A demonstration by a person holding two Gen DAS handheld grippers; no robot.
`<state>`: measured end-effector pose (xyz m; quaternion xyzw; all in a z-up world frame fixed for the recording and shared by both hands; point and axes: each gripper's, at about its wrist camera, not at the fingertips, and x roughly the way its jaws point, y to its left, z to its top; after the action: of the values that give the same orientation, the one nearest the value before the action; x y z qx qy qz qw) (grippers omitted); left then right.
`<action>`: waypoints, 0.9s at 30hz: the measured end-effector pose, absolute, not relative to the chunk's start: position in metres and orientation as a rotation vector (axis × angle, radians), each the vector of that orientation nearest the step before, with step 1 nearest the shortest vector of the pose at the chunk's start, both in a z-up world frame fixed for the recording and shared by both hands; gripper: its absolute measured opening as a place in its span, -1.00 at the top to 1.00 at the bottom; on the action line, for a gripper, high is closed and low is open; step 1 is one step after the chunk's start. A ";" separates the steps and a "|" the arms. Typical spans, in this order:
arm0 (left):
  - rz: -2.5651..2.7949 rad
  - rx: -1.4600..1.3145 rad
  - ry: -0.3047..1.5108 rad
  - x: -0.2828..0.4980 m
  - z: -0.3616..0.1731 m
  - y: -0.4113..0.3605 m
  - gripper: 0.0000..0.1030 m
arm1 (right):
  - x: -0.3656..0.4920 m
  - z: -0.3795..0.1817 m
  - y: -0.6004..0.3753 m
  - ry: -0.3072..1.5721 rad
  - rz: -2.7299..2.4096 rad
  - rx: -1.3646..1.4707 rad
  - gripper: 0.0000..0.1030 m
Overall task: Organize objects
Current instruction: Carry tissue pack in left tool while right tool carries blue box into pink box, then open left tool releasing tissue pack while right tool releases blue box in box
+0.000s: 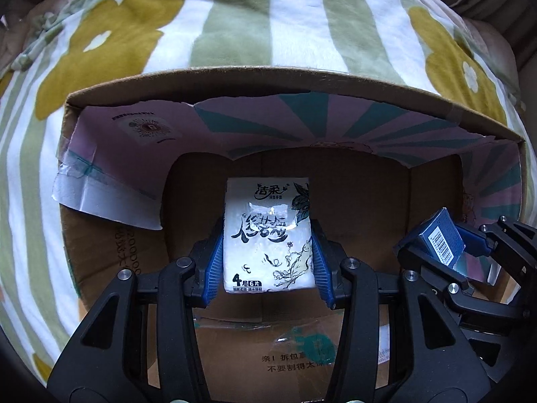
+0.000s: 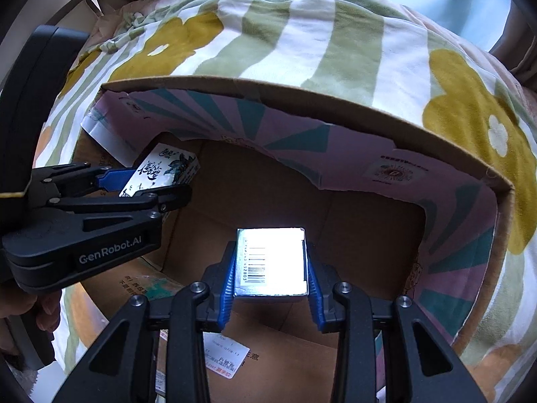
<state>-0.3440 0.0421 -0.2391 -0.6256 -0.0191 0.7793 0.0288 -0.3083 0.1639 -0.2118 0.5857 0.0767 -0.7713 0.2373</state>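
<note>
Over the cardboard box: both grippers hang above its open top, each one with a single item.
Cardboard box [image 1: 302, 82]: one; open; it lies on a blanket with green stripes and yellow flowers.
Blanket [image 1: 261, 23]: one; it is all around the box; what is under it is not visible.
Inner flaps [image 1: 302, 124]: pink and teal print along the far wall of the box; the left flap is torn and carries clear tape.
Left gripper [image 1: 268, 252]: one; its blue fingers [image 1: 214, 262] are clamped on both long sides of the tissue pack.
Tissue pack [image 1: 268, 235]: one; white with black ink drawing and characters; held over the middle of the box, above the brown bottom.
Right gripper [image 2: 270, 268]: one; its fingers are closed against the two sides of the small blue box.
Small blue box [image 2: 272, 262]: one; barcode side up; held inside the cardboard box opening, nearer the right wall than the tissue pack is.
Hard to read: strong glare washes out the top face of the small blue box in the right wrist view, only the barcode is clear.
Cut off: a hand [image 2: 30, 312] shows partly at the left edge of the right wrist view, behind the left gripper body.
Labels: one white sticker [image 2: 225, 356] on the near flap of the cardboard box; its text is too small to read.
</note>
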 end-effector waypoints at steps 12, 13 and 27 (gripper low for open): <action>2.399 -1.894 -0.165 -0.356 -0.229 0.036 -0.99 | -0.302 -0.208 0.167 0.186 -2.066 1.530 -0.96; 2.400 -1.901 -0.167 -0.357 -0.230 0.036 -0.99 | -0.301 -0.208 0.165 0.193 -2.062 1.523 -0.96; 2.397 -1.898 -0.219 -0.358 -0.214 0.031 -0.99 | -0.290 -0.197 0.155 0.225 -2.076 1.534 -0.96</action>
<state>-0.3579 0.0306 -0.2140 -0.6186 -0.0714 0.7815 0.0382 -0.2905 0.1550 -0.1975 0.5697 0.0835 -0.7710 0.2720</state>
